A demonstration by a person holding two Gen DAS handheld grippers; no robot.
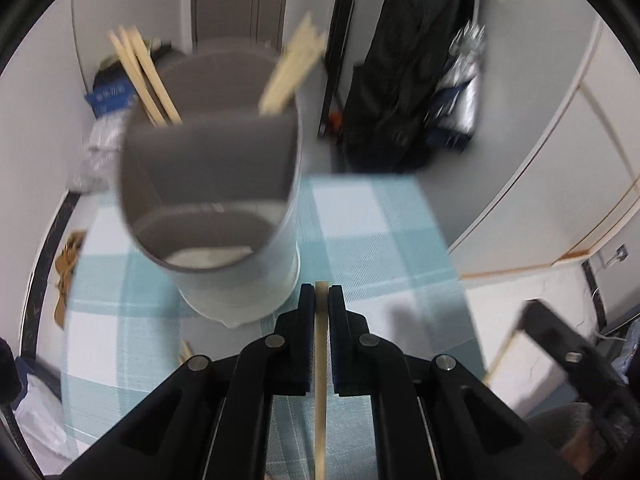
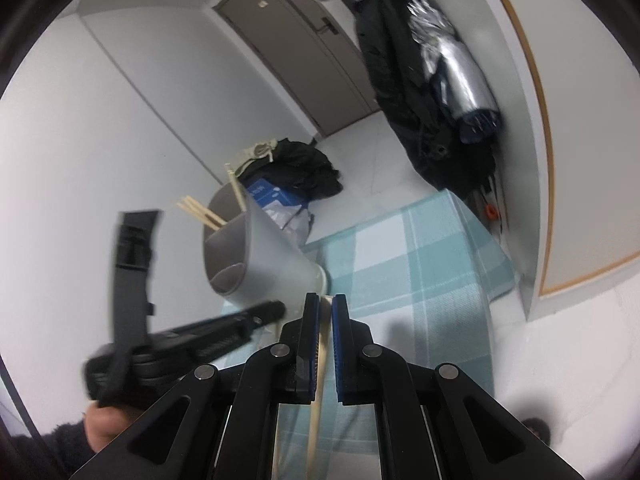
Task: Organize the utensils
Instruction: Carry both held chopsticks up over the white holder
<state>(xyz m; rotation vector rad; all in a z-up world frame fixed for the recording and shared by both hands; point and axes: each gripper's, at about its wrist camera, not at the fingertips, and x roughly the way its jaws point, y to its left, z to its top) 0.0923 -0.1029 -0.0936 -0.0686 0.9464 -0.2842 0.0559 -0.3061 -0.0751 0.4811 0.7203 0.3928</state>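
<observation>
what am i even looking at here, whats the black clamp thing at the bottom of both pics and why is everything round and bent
Each picture comes from a fisheye camera mounted on a hand-held clamp, looking along its two fingers; that lens bends everything. A person holds one clamp in each hand, no robot arm.

The first is the left gripper, shut on a wooden chopstick. The second is the right gripper, shut on another chopstick; the left one shows blurred at its left.

On the blue checked tablecloth stands a grey divided utensil holder with more chopsticks inside.
</observation>
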